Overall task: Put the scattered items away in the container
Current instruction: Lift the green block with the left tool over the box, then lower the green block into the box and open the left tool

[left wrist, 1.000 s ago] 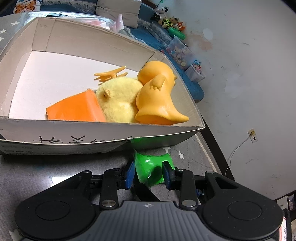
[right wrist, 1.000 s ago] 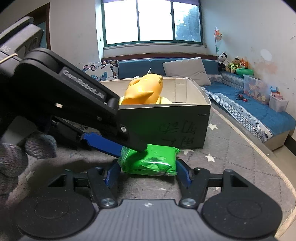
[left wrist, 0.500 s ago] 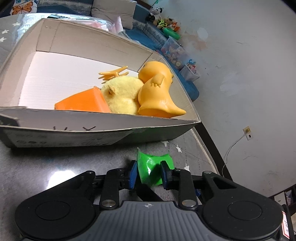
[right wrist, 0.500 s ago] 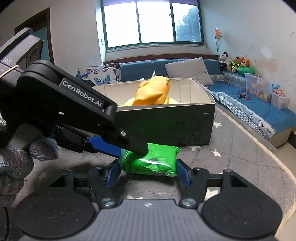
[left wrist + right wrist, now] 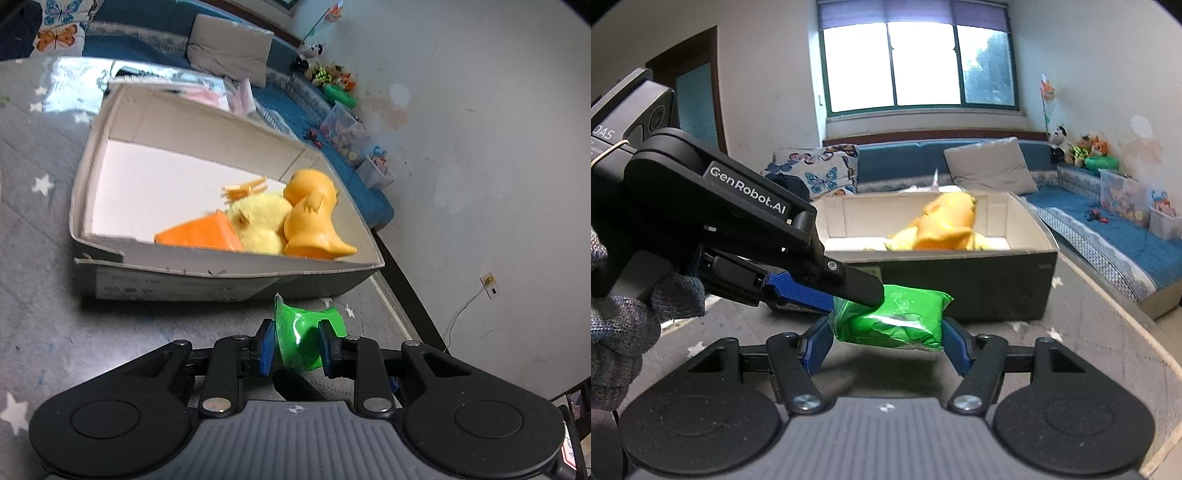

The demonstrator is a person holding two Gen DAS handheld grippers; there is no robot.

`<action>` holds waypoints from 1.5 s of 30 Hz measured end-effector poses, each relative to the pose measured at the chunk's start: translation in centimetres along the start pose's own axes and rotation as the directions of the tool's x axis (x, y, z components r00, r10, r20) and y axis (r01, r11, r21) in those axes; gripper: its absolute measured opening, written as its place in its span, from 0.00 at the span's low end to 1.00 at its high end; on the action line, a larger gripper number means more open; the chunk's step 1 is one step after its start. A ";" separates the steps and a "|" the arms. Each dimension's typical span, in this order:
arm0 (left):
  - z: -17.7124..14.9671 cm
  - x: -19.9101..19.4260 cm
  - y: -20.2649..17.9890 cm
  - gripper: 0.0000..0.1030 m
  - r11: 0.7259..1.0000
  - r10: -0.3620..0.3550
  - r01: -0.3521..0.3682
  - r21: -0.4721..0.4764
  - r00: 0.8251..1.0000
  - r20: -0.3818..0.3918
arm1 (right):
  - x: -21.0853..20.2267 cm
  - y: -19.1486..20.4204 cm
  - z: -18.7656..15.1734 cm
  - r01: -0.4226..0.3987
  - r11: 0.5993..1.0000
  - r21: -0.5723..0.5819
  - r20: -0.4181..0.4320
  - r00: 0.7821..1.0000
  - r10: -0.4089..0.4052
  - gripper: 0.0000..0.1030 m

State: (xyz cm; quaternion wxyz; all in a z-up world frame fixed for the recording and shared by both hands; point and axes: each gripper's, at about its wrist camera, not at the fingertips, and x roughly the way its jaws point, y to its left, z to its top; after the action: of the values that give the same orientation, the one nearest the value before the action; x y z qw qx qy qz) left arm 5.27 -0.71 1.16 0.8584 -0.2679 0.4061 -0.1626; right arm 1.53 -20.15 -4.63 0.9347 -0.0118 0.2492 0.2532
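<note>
A green plastic packet (image 5: 894,319) is held by both grippers above the grey star-patterned mat. My left gripper (image 5: 295,345) is shut on one end of the green packet (image 5: 297,341). My right gripper (image 5: 888,339) is shut on its two sides, and the left gripper's fingers (image 5: 827,284) reach in from the left. The cardboard box (image 5: 229,258) lies just beyond, holding an orange toy duck (image 5: 314,218), a yellow plush (image 5: 258,221) and an orange block (image 5: 199,234). The box (image 5: 997,280) also shows in the right wrist view.
A blue sofa (image 5: 1108,236) with cushions and toy bins runs along the back and right walls. A white wall (image 5: 480,184) with a socket stands to the right of the mat. A gloved hand (image 5: 624,314) holds the left gripper.
Both grippers have risen with the green packet and drawn back, so the box looks lower and farther. The grip on the packet is unchanged.
</note>
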 end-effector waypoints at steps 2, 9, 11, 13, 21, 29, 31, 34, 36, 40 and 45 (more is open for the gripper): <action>0.6 -0.5 0.1 0.26 1.000 0.001 -0.001 0.004 1.000 0.016 | 0.0 0.3 0.5 -0.006 1.000 -0.007 0.011 1.000 0.006 0.63; 2.1 -1.8 0.4 0.26 1.000 0.008 -0.008 0.004 0.998 0.063 | 0.7 1.0 2.4 -0.022 0.999 -0.031 0.045 0.999 0.023 0.63; 2.6 -2.1 0.6 0.26 1.000 0.011 -0.011 -0.001 0.997 0.077 | 1.1 1.1 2.9 -0.027 0.999 -0.038 0.052 0.998 0.029 0.63; 3.1 -2.4 0.9 0.26 1.000 0.016 -0.015 -0.010 0.996 0.088 | 1.6 1.2 3.4 -0.030 0.999 -0.042 0.058 0.998 0.033 0.63; 5.2 -2.2 2.9 0.26 0.997 0.049 -0.042 -0.063 0.992 0.120 | 5.0 1.9 5.3 -0.050 0.997 -0.065 0.055 0.997 0.054 0.63; 6.2 -1.5 4.6 0.26 0.992 0.073 -0.061 -0.107 0.990 0.121 | 7.5 2.5 5.9 -0.064 0.995 -0.071 0.031 0.997 0.066 0.63; 6.2 -1.4 4.8 0.27 0.992 0.081 -0.068 -0.111 0.989 0.120 | 8.1 2.6 6.0 -0.063 0.995 -0.072 0.025 0.998 0.065 0.63; 6.4 -1.1 5.0 0.27 0.990 0.098 -0.085 -0.112 0.988 0.116 | 8.7 2.8 6.1 -0.061 0.995 -0.075 0.015 0.998 0.063 0.63; 6.4 -0.9 5.2 0.27 0.989 0.111 -0.099 -0.111 0.988 0.109 | 9.1 2.8 6.1 -0.061 0.995 -0.075 0.010 0.998 0.062 0.64; 6.3 -0.8 5.4 0.27 0.988 0.121 -0.109 -0.110 0.987 0.103 | 9.3 2.4 6.0 -0.062 0.995 -0.074 0.010 0.998 0.063 0.64; 6.2 -1.1 5.1 0.27 0.988 0.132 -0.123 -0.090 0.986 0.105 | 9.0 2.3 5.9 -0.063 0.995 -0.077 0.012 0.998 0.064 0.64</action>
State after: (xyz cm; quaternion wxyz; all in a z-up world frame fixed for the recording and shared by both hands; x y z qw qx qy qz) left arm 9.76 5.93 2.07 0.8764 -0.2852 0.3807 -0.0751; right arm 9.89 -13.01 -3.49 0.9268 -0.0380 0.2328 0.2924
